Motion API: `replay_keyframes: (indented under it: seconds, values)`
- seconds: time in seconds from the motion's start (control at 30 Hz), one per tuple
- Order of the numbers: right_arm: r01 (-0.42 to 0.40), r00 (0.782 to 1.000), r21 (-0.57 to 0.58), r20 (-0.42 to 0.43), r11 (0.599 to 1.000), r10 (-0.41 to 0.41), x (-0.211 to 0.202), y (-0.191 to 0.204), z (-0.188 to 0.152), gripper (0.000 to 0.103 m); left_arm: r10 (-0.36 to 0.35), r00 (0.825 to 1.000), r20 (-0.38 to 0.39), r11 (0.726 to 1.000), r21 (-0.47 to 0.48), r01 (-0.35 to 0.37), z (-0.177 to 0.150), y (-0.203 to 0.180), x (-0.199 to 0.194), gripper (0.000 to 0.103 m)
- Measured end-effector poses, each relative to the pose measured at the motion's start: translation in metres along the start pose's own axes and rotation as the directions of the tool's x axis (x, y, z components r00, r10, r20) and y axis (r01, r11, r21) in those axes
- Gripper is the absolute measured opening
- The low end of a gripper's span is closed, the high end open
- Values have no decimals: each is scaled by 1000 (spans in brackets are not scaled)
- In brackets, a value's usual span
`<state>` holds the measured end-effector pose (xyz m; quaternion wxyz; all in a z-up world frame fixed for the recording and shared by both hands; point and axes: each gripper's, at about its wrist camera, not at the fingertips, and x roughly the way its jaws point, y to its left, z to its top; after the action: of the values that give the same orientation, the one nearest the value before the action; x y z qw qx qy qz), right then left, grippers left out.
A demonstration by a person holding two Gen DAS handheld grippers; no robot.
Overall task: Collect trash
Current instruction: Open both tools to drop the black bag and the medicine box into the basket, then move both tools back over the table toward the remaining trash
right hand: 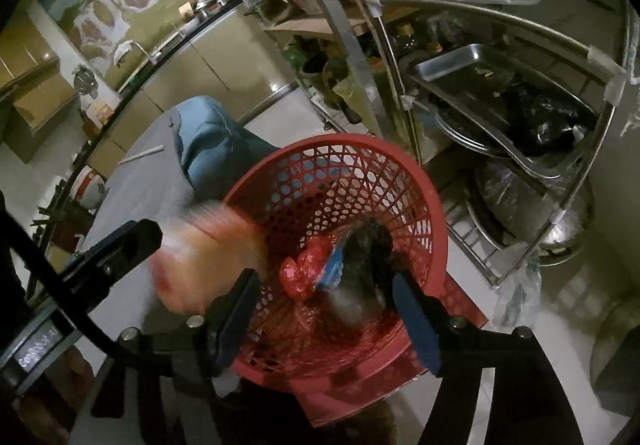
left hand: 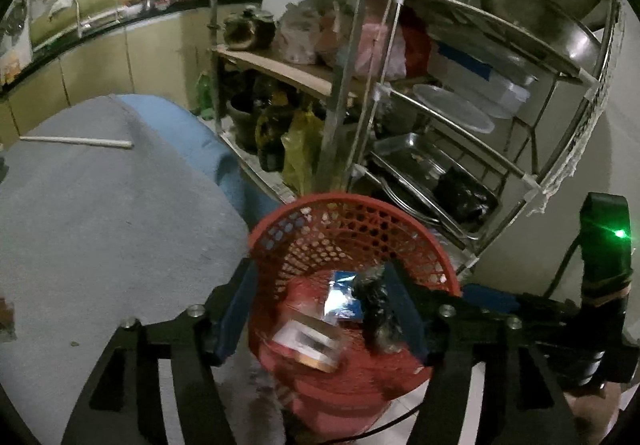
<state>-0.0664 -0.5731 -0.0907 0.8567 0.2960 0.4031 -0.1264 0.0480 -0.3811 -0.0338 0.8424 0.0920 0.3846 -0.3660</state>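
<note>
A red mesh basket (left hand: 352, 221) (right hand: 340, 181) sits on the floor by the table's edge. In it lie a blue foil wrapper (left hand: 340, 297), a white box (left hand: 308, 345), a dark crumpled bag (left hand: 374, 309) (right hand: 368, 257) and a red crumpled bag (right hand: 302, 273). My left gripper (left hand: 326, 311) hovers open over the basket. My right gripper (right hand: 326, 309) is also open over it. A blurred orange packet (right hand: 208, 257) is in mid-air at the basket's left rim, beside the left gripper's finger (right hand: 120, 245). A white straw (left hand: 76, 141) (right hand: 142, 155) lies on the grey tablecloth (left hand: 100, 213).
A metal rack (left hand: 440, 93) (right hand: 500, 85) with trays, bowls, bags and bottles stands right behind the basket. The kitchen counter (left hand: 100, 29) runs along the far wall. The tiled floor (right hand: 560, 305) shows to the right.
</note>
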Motion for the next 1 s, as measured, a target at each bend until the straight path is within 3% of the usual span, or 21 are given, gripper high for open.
replay_keyframes:
  seconds: [0.43,0.77,1.0]
  values:
    - [-18,999,10,44,1000,17,-20,17,-8,73,44,998,42,996,-81,-41,-9,38,-39,70]
    - [-55,997,-45,45,997,57,-26,59,-23,74,118,991,71,987,-121,-109,-34,73,-84,75]
    - [-93,995,-124,20,988,97,-24,104,-38,75,198,978,67,964,-193,-182,-63,116,-119,80]
